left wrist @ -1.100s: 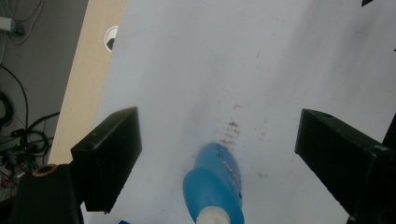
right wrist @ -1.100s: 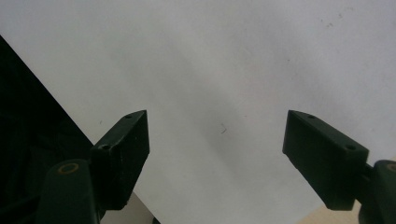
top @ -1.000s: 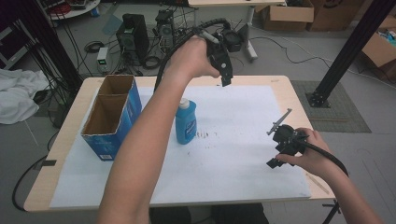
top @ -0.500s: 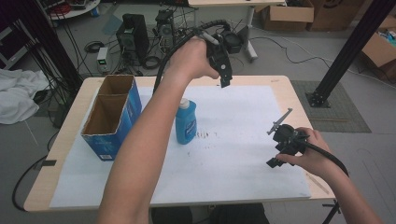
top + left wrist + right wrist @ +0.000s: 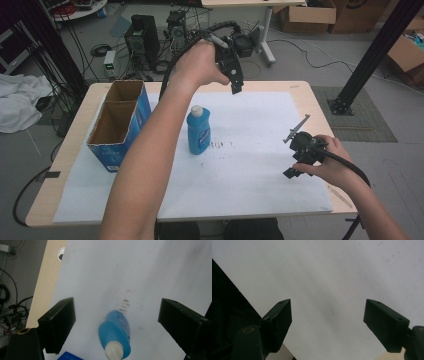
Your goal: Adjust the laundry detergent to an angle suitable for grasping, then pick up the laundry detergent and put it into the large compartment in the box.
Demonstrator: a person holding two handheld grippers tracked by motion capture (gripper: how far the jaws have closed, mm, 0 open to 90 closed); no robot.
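Observation:
A blue bottle (image 5: 199,132) with a white cap stands upright on the white paper sheet (image 5: 250,170), left of the middle. My left gripper (image 5: 235,89) is held high over the far part of the table, jaws pointing down, open and empty. In the left gripper view that gripper (image 5: 116,307) looks down on the bottle (image 5: 116,337), which lies well below and between the jaws. My right gripper (image 5: 300,156) is low over the paper at the right front, open. The right gripper view shows this gripper (image 5: 328,305) with bare paper between its jaws.
An open blue cardboard box (image 5: 120,125) with two compartments stands at the table's left side; its corner (image 5: 71,356) is visible in the left gripper view. The wooden table edge (image 5: 70,150) borders the paper. Small dark marks (image 5: 220,146) dot the paper beside the bottle.

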